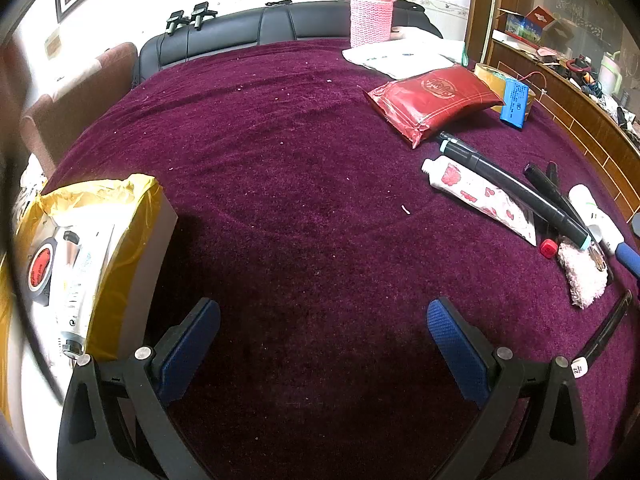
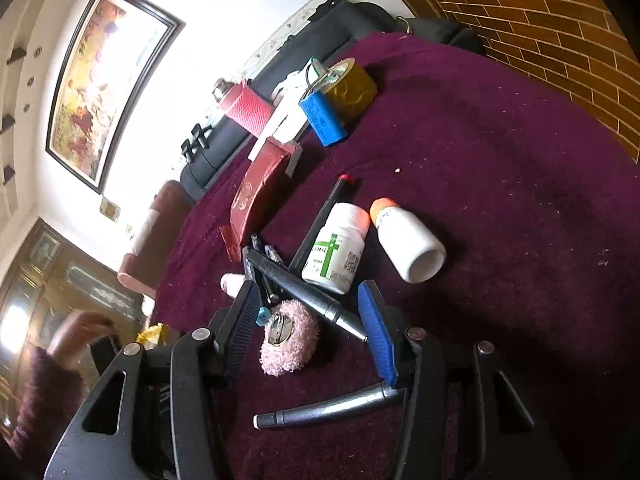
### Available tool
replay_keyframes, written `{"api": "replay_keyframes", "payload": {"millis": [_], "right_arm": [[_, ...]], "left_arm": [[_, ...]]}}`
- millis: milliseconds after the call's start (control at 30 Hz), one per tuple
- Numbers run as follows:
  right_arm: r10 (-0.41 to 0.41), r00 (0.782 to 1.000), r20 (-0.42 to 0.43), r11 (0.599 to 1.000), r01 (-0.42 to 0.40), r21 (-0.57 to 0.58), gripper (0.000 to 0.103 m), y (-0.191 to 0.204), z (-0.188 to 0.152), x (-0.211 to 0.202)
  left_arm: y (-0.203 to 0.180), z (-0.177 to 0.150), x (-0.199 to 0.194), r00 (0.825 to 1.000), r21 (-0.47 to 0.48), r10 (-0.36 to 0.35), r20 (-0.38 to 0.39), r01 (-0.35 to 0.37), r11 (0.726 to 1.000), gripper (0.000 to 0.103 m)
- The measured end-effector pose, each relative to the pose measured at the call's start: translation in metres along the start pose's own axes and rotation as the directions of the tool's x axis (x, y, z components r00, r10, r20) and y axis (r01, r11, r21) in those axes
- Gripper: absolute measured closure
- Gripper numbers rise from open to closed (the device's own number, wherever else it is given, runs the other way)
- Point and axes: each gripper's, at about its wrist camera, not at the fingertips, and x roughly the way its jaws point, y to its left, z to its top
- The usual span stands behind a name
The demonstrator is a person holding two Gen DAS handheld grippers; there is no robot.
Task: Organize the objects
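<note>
Left claw (image 1: 323, 354): spread wide, nothing between the fingers; hangs over bare purple bedspread (image 1: 300, 208).
Right claw (image 2: 308, 330): spread, straddling the pink fluffy hair clip (image 2: 289, 340) and the tip of a black marker (image 2: 308, 288); fingers not yet touching either, as far as the view shows.
Hair clip, location: just ahead of the right claw, at 12 o'clock, lying flat on the bedspread; metal clasp facing up.
Hair clip, handling (judgement): light, soft plush over a stiff metal core; will compress before it grips; take it across the middle over the clasp, not by the fuzz alone.
Marker, handling (judgement): stiff, smooth, round, likely to roll; it overlaps the clip's edge and may be dragged along.
Metal-grey pen (image 2: 324, 408): near edge, at 6 o'clock, partly under the right finger.
Box (image 1: 120, 240): yellow-lined, at 9 o'clock of the left claw; tape roll and tubes already inside; probable destination.
Mid field: two white pill bottles (image 2: 336, 256), one on its side at 1 o'clock; light, hard, slippery.
Far field: red pouch (image 1: 432, 100), blue battery pack (image 2: 324, 120), yellow tape roll (image 2: 352, 88) at 12 o'clock.
</note>
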Motion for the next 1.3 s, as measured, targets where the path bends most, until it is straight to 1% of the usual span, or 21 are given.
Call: {"api": "replay_keyframes", "payload": {"millis": [167,500,767,967,1100,1167,1233,1300], "right_arm": [[-0.053,0.999,-0.011,0.998,0.053,-0.045,0.053,0.008,-0.005,0.006],[-0.118,0.993,-0.019,0.988,0.115,-0.104,0.053,0.018,-0.009,0.015],[-0.135,0.991,-0.003,0.982,0.134,-0.134,0.053,0.023,-0.015,0.012],[-0.176,0.984,0.005,0.963,0.173,-0.207,0.053,0.038,-0.020,0.014],[-0.199,0.980,0.014,0.947,0.196,-0.253,0.053,0.051,-0.027,0.006],[-0.198,0.980,0.005,0.950,0.194,-0.244,0.053,0.053,-0.026,0.002],[-0.192,0.981,0.001,0.952,0.187,-0.241,0.053,0.056,-0.022,-0.004],[-0.203,0.979,0.009,0.947,0.199,-0.251,0.053,0.061,-0.017,-0.010]], "left_arm": [[0.000,0.000,0.000,1.000,0.000,0.000,0.000,0.000,1.000,0.001],[0.000,0.000,0.000,1.000,-0.001,0.001,0.000,-0.001,1.000,0.001],[0.000,0.000,-0.001,1.000,-0.001,0.001,0.000,-0.001,1.000,0.001],[0.000,0.000,-0.001,1.000,-0.001,0.001,0.000,-0.001,1.000,0.001],[0.000,0.000,0.000,1.000,-0.001,0.001,0.000,-0.001,1.000,0.001],[0.001,0.000,0.000,1.000,-0.002,0.002,-0.011,-0.002,1.000,0.001],[0.002,0.003,0.001,0.999,0.012,-0.014,-0.042,0.014,1.000,0.001],[0.003,0.002,0.000,0.998,0.022,-0.025,-0.056,0.027,0.999,0.001]]}}
